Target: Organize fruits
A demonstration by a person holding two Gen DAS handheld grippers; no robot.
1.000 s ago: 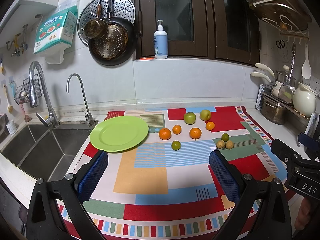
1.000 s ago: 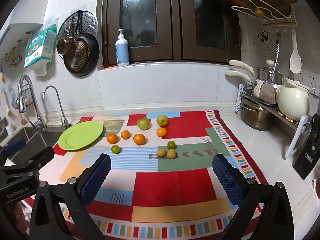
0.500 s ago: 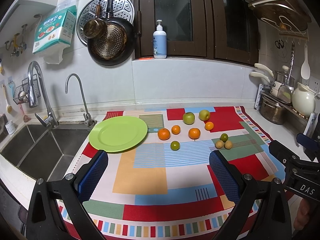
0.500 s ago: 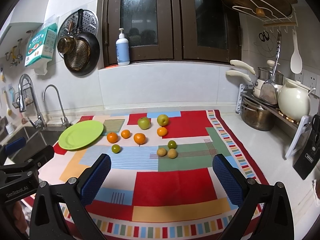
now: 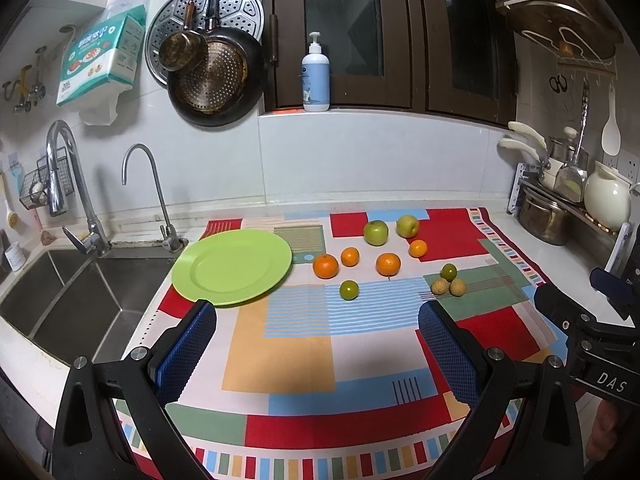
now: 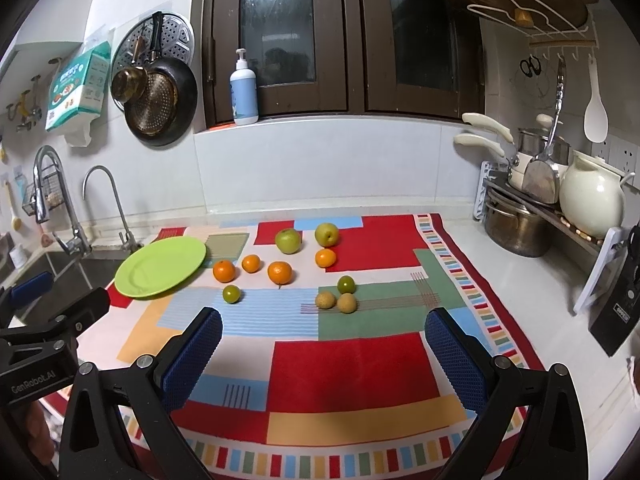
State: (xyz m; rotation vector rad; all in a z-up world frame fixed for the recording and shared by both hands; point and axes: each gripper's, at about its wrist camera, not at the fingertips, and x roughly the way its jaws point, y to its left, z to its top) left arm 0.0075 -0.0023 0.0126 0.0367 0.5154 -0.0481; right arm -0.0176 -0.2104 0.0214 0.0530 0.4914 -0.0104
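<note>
1. Left tongs (image 5: 318, 344) and right tongs (image 6: 324, 346): both spread wide and empty, poised above the near edge of the tabletop, well apart from all the fruit.
2. Fruit: scattered loose on the patchwork cloth (image 5: 280, 344) toward the far edge of the tabletop, none on the green plate (image 5: 232, 266), which lies at the cloth's far left corner beside the sink (image 5: 72, 300).
3. Risk, rolling: the oranges (image 5: 325, 266) and green apples (image 5: 376, 233) are round and smooth; an off-centre pinch would likely squirt one away, possibly toward the sink.
4. Risk, crowding: the two small tan fruits (image 6: 336, 301) touch each other, with a green citrus (image 6: 346, 284) just beside them; closing on one may knock its neighbours.
5. Risk, plate: glossy, shallow and low-rimmed, overhanging the cloth's left edge; fruit dropped onto it could roll off.
6. Textures: blue pads (image 5: 186, 354) dimpled and grippy; cloth flat, woven, matte; tan fruits rough-skinned.
</note>
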